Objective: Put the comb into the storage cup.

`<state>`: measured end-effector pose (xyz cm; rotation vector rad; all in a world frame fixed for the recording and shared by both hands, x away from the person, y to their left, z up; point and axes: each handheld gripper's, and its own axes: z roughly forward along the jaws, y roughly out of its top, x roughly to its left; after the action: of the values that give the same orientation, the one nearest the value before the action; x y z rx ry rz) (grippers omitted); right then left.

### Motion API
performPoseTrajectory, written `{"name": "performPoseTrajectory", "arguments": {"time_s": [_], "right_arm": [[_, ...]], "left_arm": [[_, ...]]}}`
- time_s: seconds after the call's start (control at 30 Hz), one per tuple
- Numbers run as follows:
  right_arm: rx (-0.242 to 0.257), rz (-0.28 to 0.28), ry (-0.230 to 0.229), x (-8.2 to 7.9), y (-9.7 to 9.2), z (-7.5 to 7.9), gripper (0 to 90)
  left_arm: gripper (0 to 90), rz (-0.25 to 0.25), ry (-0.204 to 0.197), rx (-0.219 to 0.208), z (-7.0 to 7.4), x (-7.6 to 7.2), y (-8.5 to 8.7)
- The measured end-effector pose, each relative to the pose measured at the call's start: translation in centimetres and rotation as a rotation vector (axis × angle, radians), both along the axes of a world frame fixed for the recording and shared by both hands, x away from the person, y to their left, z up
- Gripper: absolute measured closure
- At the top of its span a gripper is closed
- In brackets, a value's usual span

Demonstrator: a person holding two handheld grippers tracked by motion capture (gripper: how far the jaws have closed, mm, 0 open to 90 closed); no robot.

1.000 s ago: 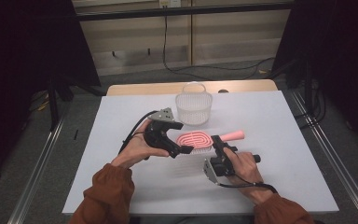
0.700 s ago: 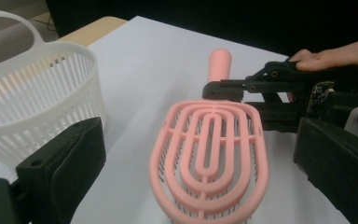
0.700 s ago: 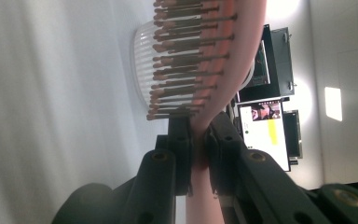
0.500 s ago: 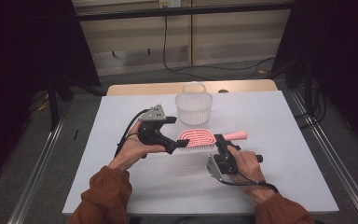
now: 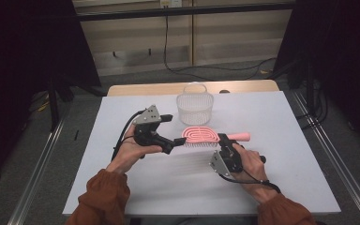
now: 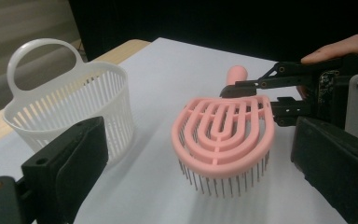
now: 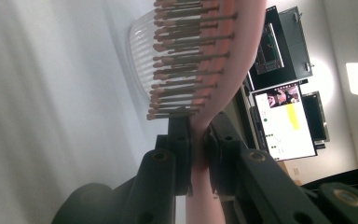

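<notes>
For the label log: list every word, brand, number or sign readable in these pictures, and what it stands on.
None can be read.
Lit computer monitor behind the table: rows of writing, too small and blurred.
Pink plastic hairbrush, white slotted plastic basket, black two-jaw grippers: no print seen.

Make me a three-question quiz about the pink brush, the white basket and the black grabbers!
1. Where is the white slotted plastic basket?
A. beyond the brush
B. under the table
C. in a hand

2. What colour is the vented plastic hairbrush?
A. blue
B. pink
C. green

3. What is the right gripper doing?
A. hanging open
B. holding the basket
C. clamping the brush's neck

Answers: A, the basket stands farther up the white table; B, its body is pink; C, both jaws press on the neck.
</notes>
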<state>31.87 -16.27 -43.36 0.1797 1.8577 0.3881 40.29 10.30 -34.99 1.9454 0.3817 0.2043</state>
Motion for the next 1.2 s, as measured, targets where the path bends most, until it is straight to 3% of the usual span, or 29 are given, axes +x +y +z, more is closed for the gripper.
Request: {"name": "performPoseTrajectory", "arguments": {"time_s": [0.2,0.3,0.5,0.73,0.8,0.87,0.93,1.03,1.1,1.2], "right_arm": [[0.069,-0.01,0.023,0.1,-0.3,0.4,81.8],[0.085,-0.009,0.029,0.2,-0.4,0.5,81.8],[0.155,-0.019,0.056,0.3,-0.7,0.7,81.8],[0.247,-0.02,0.097,0.4,-1.2,1.1,81.8],[0.278,-0.014,0.111,0.4,-1.3,1.3,81.7],[0.325,-0.008,0.13,0.4,-1.3,1.4,81.7],[0.358,-0.004,0.144,0.4,-1.2,1.5,81.7],[0.391,0.001,0.165,0.4,-1.3,1.5,81.8],[0.424,0.004,0.195,0.5,-1.4,1.5,81.8],[0.475,0.008,0.219,0.7,-1.6,1.7,81.8]], "left_arm": [[5.0,0.01,-0.028,-0.04,-0.5,-0.1,0.5],[4.4,0.009,-0.013,-0.056,-0.8,-0.1,0.6],[4.0,0.027,-0.061,-0.06,-1.1,-0.1,0.6],[4.8,0.027,-0.04,-0.066,-1.6,0.0,0.8],[5.1,0.029,-0.012,-0.095,-1.7,0.0,0.8],[5.1,0.04,-0.016,-0.091,-1.8,-0.1,0.8],[4.6,0.038,0.004,-0.102,-1.9,0.0,0.7],[4.3,0.036,0.0,-0.085,-2.0,-0.2,0.5],[5.8,0.01,0.02,-0.071,-2.0,-0.3,0.4],[4.6,0.01,0.055,-0.071,-2.0,-0.5,0.2]]}}
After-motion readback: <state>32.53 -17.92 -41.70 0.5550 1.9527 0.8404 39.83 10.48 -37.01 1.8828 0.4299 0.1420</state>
